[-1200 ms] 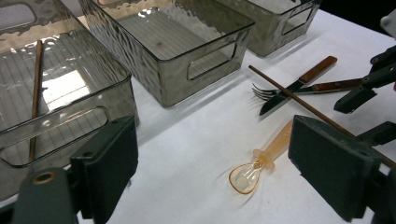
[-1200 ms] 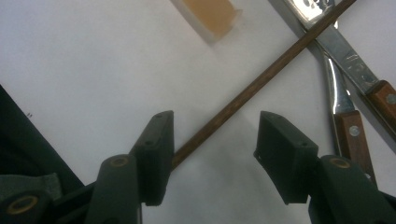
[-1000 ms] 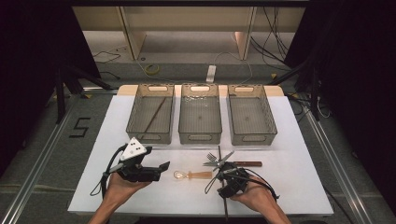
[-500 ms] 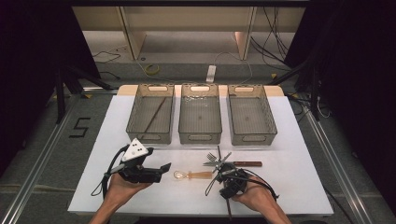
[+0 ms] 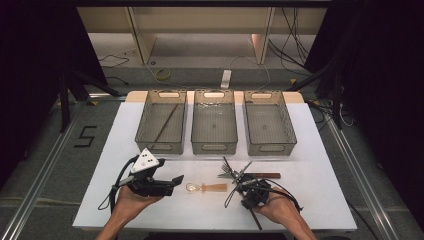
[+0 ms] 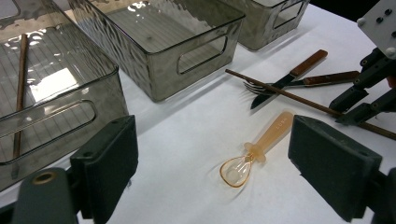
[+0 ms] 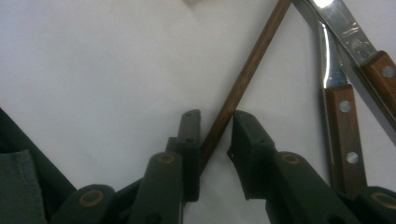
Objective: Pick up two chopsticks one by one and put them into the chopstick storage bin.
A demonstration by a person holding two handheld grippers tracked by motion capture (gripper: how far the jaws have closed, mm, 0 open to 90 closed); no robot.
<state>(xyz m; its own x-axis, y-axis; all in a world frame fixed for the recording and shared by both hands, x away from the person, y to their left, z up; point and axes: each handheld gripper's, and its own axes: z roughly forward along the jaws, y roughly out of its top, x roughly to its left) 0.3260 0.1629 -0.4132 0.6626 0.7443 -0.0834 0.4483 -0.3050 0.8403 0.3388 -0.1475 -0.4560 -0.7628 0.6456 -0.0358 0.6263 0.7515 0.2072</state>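
right gripper [image 7: 217, 154]: jaws part-closed around brown chopstick [image 7: 243, 79], stick between them against one pad, small gap at other; firm grasp not certain. judged step: picking up chopstick. next: finish squeeze, lift clear of fork [image 7: 334, 88] and knife [image 7: 359, 46] beyond jaws. left gripper [image 6: 212, 175]: jaws wide, empty; amber spoon [image 6: 257, 149] ahead between them. bins [image 6: 159, 42] farther; one holds matching chopstick [image 6: 19, 93].

The high view looks forward and down from above the white counter [image 5: 320, 165]. The left gripper view sits low, facing across the counter toward three grey translucent plastic bins [image 6: 173, 42]. The right gripper view looks closely down at a slim brown wooden chopstick [image 7: 243, 79], seen also in the left gripper view [image 6: 299, 100].
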